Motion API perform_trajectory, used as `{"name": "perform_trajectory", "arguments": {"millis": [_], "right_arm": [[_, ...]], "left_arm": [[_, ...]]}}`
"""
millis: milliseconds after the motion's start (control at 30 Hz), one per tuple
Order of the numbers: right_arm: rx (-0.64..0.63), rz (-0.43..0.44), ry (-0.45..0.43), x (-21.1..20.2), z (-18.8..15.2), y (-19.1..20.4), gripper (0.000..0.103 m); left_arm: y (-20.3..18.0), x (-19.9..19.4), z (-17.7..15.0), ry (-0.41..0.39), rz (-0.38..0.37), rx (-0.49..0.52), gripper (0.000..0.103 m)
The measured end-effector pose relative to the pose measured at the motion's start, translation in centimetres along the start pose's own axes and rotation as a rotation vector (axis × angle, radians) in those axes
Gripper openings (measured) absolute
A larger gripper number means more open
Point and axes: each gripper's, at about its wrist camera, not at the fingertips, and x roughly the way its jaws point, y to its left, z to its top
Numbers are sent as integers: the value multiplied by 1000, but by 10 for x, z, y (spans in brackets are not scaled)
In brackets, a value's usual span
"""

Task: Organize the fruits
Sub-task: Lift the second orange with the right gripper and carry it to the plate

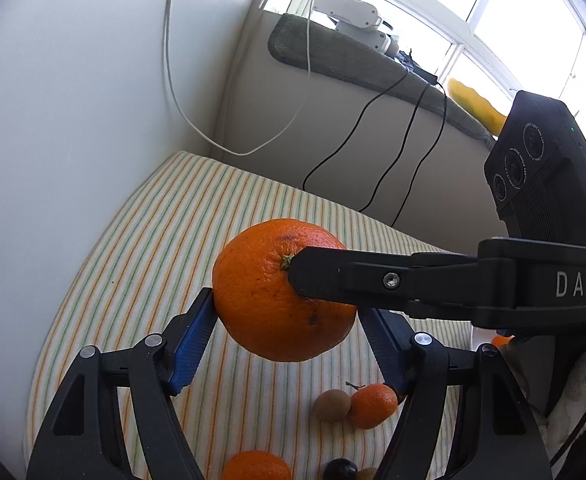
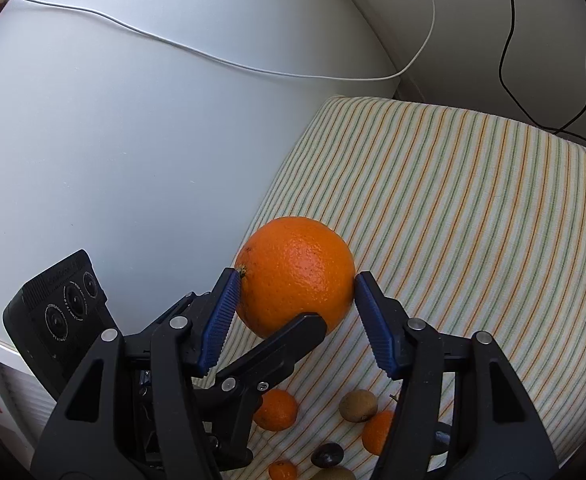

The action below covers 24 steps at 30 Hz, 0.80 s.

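Observation:
A large orange (image 1: 261,304) hangs in the air above the striped cloth (image 1: 153,240). My left gripper (image 1: 287,304) is shut on it, blue pads on both sides. The right gripper's black finger (image 1: 333,276) presses on its stem end. In the right wrist view the same orange (image 2: 297,272) sits between the right gripper's (image 2: 296,280) blue pads, both touching it, with a left finger (image 2: 293,340) under it. Small mandarins (image 1: 373,406) (image 2: 275,410), a brown round fruit (image 1: 331,406) (image 2: 358,405) and a dark fruit (image 2: 327,455) lie on the cloth below.
A white wall (image 1: 73,120) rises at the left of the cloth. Black and white cables (image 1: 373,140) hang down a beige panel behind. A grey mat (image 1: 353,60) with a white device and a yellow object (image 1: 477,108) lies on the ledge by the window.

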Motion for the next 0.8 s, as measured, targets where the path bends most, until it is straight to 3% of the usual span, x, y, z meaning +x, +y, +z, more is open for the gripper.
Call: {"name": "perform_trajectory", "arguments": {"millis": [367,800], "right_arm": [[-7,-26,-65,-79,-32,-4,62],[24,-89,-140,-172,-76,-38,62]], "left_arm": [[-63,-18,-14,-16,-55,73,72],[-146,-10,-50,6,-151,163,72]]}}
